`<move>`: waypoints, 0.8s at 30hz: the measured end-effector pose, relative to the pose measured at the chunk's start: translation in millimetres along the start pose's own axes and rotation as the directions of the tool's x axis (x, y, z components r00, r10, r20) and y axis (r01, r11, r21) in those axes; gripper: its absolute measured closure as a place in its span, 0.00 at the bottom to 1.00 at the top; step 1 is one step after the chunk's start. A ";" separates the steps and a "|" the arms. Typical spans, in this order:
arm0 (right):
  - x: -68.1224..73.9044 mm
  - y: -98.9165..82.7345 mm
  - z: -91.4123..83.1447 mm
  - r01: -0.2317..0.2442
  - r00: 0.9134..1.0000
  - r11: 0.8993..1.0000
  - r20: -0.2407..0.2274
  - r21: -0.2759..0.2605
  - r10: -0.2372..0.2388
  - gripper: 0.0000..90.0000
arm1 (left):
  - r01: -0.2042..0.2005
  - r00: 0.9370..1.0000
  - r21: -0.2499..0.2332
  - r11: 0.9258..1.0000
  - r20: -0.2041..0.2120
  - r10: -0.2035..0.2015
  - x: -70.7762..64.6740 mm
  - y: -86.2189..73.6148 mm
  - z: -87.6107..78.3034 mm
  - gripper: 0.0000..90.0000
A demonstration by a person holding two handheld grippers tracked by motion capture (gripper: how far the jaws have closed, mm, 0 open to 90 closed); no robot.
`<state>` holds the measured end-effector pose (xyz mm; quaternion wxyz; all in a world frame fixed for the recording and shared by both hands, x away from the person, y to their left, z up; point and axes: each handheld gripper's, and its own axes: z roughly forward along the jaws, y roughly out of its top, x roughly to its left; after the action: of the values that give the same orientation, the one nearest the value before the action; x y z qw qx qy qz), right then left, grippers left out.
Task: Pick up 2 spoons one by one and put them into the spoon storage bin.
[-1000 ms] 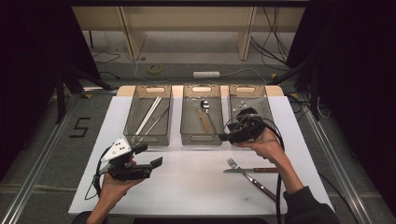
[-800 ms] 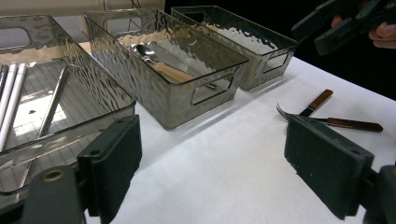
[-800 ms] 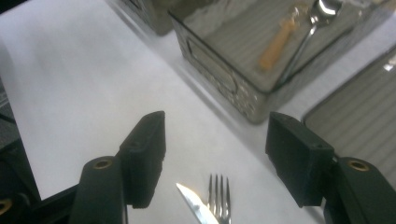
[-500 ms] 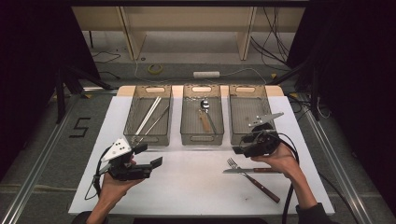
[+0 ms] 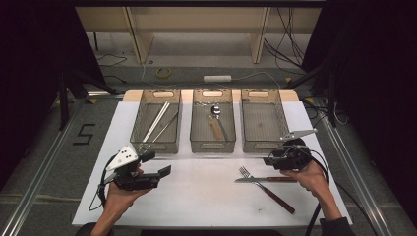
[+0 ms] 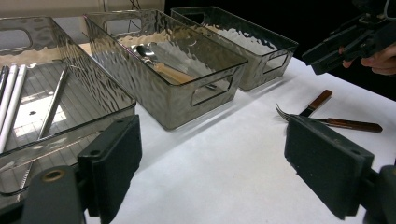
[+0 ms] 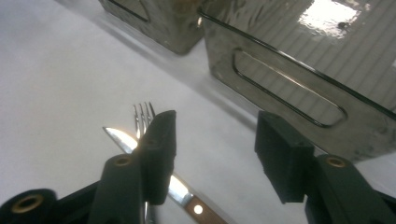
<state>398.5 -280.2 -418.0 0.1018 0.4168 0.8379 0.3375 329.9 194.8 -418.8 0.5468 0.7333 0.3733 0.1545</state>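
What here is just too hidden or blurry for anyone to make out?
- Fork, right gripper view: the handle is hidden behind that gripper's own left jaw.
- Knife, same view: the handle runs off the bottom edge.
- Chopsticks, left gripper view: the ends are cut by the left edge and blurred by the rippled wall of the left bin.
- Spoon, high view: too small to tell the details.

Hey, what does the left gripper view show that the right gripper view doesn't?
Left gripper view: the chopsticks in the leftmost bin, the spoon in the middle bin, and the right tongs held in a hand; their jaws have just been closing, with nothing between them. Right gripper view: the knife with its handle rivet up close, and the empty bin's handle slot. Both: the fork and knife on the white table.
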 end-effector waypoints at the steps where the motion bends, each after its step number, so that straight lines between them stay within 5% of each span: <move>1: -0.7 -1.3 -0.3 -0.010 1.000 1.000 0.002 0.002 0.010 0.60 | 0.000 1.000 0.000 1.000 -0.001 0.000 -0.1 0.0 0.2 0.21; 24: -19.2 -28.7 1.1 -0.007 0.994 0.999 0.108 0.046 0.002 1.00 | 0.002 1.000 0.001 1.000 -0.005 -0.002 0.7 0.1 0.2 0.20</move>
<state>393.0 -306.6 -439.6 0.1363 0.4386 0.8379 0.2950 330.6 195.2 -418.9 0.5456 0.7328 0.3754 0.1559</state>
